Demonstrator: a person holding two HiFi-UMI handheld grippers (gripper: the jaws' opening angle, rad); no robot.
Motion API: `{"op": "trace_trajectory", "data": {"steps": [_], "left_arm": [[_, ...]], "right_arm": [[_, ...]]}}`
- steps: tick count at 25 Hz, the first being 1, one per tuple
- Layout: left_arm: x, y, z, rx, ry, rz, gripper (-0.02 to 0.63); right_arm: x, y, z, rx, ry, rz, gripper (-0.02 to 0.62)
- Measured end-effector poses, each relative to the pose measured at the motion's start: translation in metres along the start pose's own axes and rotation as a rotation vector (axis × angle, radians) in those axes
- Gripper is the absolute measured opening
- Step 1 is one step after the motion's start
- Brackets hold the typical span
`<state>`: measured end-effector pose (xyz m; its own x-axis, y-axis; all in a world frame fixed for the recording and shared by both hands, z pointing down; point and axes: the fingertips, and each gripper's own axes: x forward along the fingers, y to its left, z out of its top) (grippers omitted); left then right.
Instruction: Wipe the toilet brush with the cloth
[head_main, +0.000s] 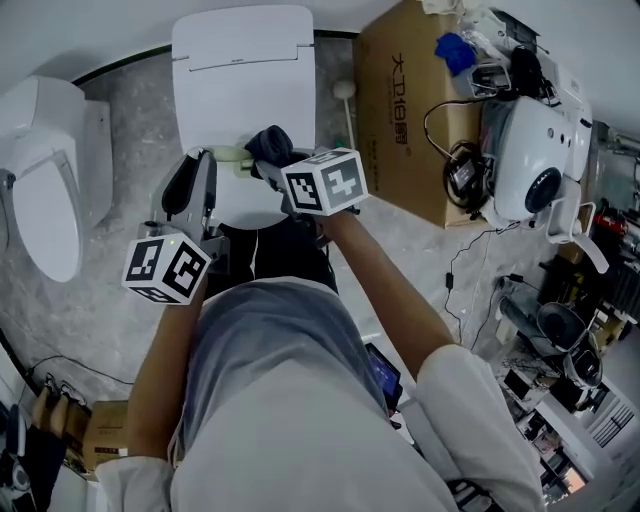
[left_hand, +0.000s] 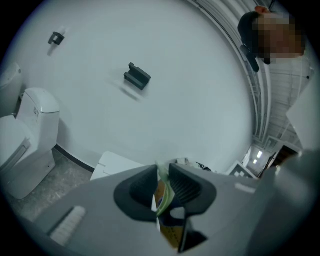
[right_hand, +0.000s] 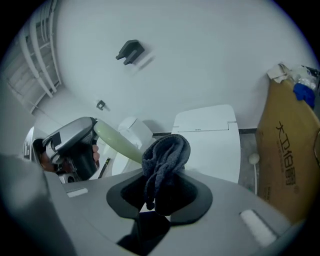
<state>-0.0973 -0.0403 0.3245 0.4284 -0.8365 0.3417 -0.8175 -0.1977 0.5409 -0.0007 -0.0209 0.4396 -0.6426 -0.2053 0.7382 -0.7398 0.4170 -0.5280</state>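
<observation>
Forearms (head_main: 385, 270) reach side by side over the toilet (head_main: 243, 60) — my left gripper (left_hand: 161, 172) pinches the pale green handle of the toilet brush (right_hand: 116, 141), my right gripper (right_hand: 159, 192) clamps the cloth (right_hand: 166, 156), touching that handle just ahead.

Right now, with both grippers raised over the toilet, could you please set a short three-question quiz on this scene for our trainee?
1. True or false: the left gripper is shut on the pale green brush handle.
2. What does the right gripper hold? A) a dark cloth; B) a yellow sponge; C) nothing.
3. Fill in the gap: in the head view, the cardboard box stands to the ____ of the toilet in front of the person.

Key: 1 true; 2 A; 3 right.
</observation>
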Motion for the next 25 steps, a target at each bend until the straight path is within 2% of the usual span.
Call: {"op": "trace_trajectory", "data": {"steps": [6,25], "left_arm": [[-0.001,0.000,0.001,-0.001,0.003,-0.012,0.000],[-0.006,0.002,0.001,0.000,0.004,-0.047,0.000]], "right_arm": [[-0.004,0.005,-0.001,0.071,-0.022,0.001,0.094],[-0.028,0.038,0.016,0.072,-0.101,-0.005,0.094]]}}
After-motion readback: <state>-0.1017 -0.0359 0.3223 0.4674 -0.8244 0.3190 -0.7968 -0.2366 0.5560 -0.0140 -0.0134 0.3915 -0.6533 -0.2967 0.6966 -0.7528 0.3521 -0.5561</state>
